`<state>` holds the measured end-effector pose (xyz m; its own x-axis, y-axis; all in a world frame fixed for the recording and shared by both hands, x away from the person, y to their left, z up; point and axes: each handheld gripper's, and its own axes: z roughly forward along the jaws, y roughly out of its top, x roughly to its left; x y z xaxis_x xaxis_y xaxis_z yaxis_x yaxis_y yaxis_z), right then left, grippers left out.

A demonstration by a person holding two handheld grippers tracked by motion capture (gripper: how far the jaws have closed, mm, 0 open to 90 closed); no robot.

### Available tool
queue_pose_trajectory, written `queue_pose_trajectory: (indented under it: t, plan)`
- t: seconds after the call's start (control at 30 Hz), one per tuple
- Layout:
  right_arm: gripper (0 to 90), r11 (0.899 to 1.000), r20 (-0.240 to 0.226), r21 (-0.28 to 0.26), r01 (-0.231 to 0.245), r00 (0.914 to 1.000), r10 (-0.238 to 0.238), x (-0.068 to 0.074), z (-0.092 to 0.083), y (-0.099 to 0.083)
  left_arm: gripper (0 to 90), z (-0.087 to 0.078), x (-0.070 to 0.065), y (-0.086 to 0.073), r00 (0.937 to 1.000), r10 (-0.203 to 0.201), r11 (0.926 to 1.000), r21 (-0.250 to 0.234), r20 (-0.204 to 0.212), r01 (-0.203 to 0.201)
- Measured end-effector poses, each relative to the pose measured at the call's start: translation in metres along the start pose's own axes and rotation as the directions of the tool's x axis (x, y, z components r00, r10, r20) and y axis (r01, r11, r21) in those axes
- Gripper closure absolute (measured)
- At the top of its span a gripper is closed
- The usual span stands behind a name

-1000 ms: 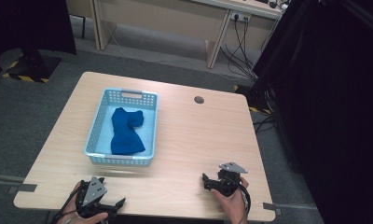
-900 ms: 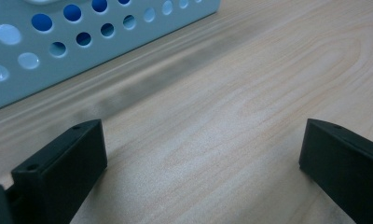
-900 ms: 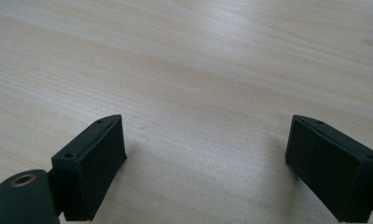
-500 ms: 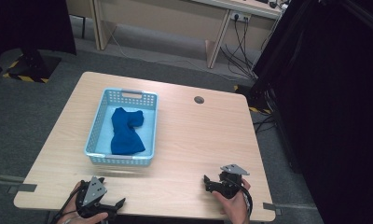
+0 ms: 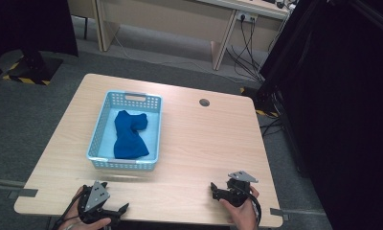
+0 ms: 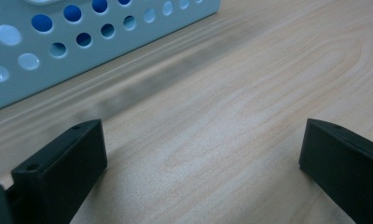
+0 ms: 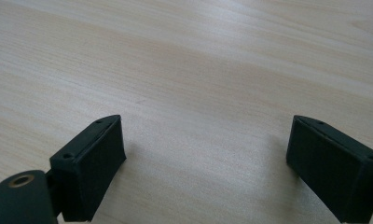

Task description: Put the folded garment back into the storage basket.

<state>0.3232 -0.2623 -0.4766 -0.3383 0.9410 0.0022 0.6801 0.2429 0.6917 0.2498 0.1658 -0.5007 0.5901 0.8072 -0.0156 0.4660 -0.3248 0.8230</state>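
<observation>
While both jaw pairs are standing spread and empty, the left gripper (image 5: 114, 212) and right gripper (image 5: 216, 192) are resting at the near edge of the pale wooden table (image 5: 204, 139), seemingly poised to fetch the crumpled dark blue cloth (image 5: 128, 135) lying inside the light blue perforated plastic basket (image 5: 127, 99) towards the far left corner, above grey carpet (image 5: 31, 110).

My table (image 5: 204, 139) is pale wood-grain laminate, smooth with a soft sheen. The basket (image 5: 97, 139) is light-blue perforated plastic, slightly glossy. Inside it lies a deep-blue cloth (image 5: 128, 135), soft, matt and rumpled. My fingers (image 7: 89, 165) look like matt black plastic, flat-faced, with small holes.
</observation>
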Motion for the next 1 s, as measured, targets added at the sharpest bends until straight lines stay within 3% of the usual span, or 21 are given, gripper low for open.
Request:
queue_pose_trajectory:
  t: [1.0]
  plan:
    - [11.6, 1.0, 0.003, 0.004, -0.002, 1.0, 0.002, -0.0008, -0.008, -0.0078, 0.0, 0.0, 0.0, 0.0, 1.0, 0.0, 1.0, 0.0, 0.0, 0.0]
